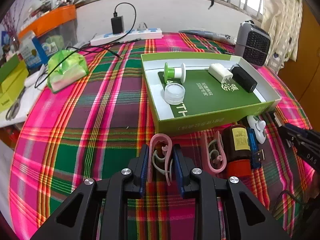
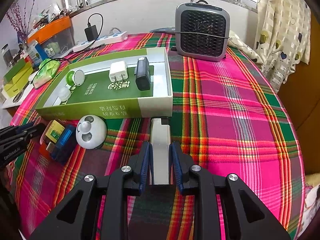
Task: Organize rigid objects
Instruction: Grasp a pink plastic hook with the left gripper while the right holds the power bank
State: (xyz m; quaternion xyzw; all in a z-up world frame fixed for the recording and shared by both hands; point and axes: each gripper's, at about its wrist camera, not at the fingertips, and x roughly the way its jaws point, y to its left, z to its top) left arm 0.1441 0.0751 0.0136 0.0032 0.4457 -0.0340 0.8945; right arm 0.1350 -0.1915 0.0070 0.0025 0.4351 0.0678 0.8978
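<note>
Left tongs: our left gripper (image 1: pixel 161 160) is narrow, its blue pads pressed on a pink clip (image 1: pixel 160 150) that lies on the plaid cloth (image 1: pixel 90 120), just in front of the green box (image 1: pixel 210 114)
Right tongs: our right gripper (image 2: pixel 160 156) is narrow too, clamped on a silver rectangular bar (image 2: pixel 160 140) whose far end touches the front wall of the green box (image 2: pixel 104 110)
In the box: we see a green-and-white spool (image 1: pixel 175 72), a clear round jar (image 1: pixel 174 93), a white plug adapter (image 1: pixel 220 73) and a black adapter (image 1: pixel 244 79), the two adapters lying side by side
Loose on the cloth: a second pink clip (image 1: pixel 214 156), a brown bottle with a yellow label (image 1: pixel 238 148), a blue USB stick (image 1: pixel 255 150) and a white panda-faced piece (image 2: pixel 91 132), all clustered close together near the box's front
Farther back: a grey grilled fan (image 2: pixel 202 36) and a white power strip (image 1: pixel 128 36)
</note>
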